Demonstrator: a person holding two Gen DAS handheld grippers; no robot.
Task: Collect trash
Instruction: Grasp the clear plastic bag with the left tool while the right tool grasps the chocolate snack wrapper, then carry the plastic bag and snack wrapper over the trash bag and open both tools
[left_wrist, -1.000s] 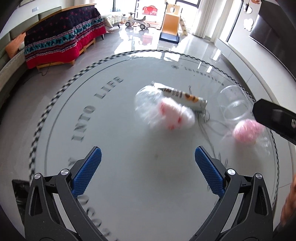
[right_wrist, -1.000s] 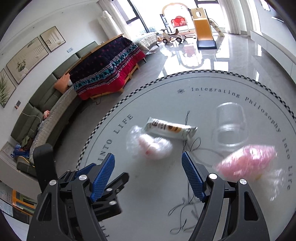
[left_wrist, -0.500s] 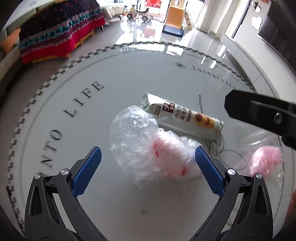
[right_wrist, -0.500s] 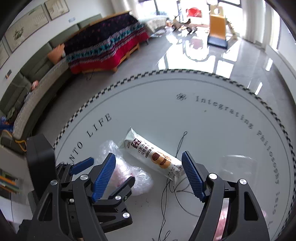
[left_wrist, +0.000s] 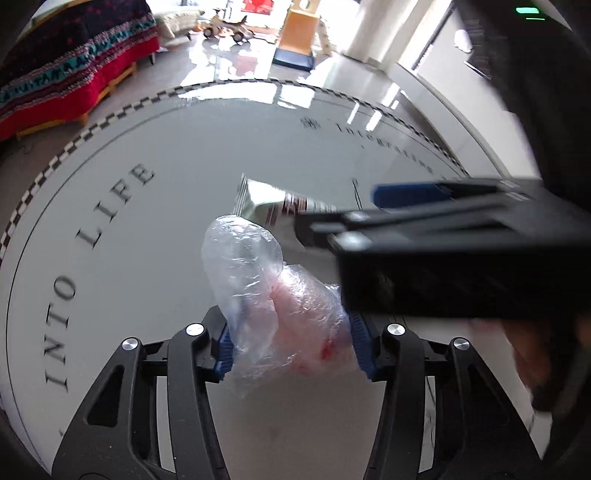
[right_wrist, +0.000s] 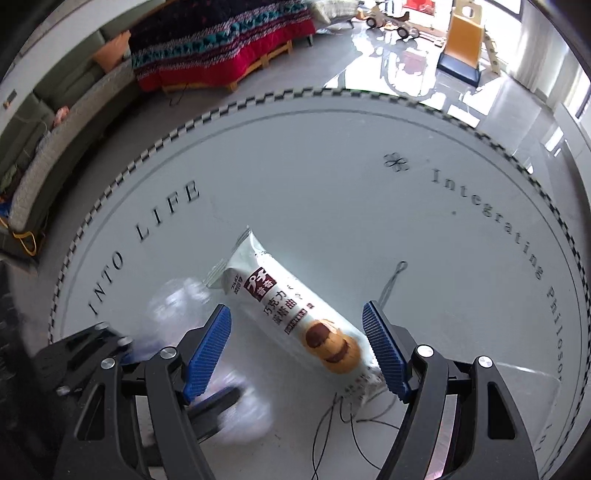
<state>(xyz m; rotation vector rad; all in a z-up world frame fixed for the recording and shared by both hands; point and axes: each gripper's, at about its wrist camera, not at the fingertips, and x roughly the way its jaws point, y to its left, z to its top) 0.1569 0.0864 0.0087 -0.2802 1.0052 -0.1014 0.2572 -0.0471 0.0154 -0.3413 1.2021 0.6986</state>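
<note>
Two grippers are working over the round lettered surface (right_wrist: 332, 192). Left gripper (left_wrist: 291, 341) is squeezing a crumpled clear plastic bag (left_wrist: 273, 291); right gripper (right_wrist: 297, 349) is gaping wide, straddling the white cookie packet (right_wrist: 295, 314) lying beside thin black thread (right_wrist: 354, 424).

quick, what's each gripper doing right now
left gripper: shut on the crumpled clear plastic bag with pink inside
right gripper: open around the white biscuit wrapper
</note>
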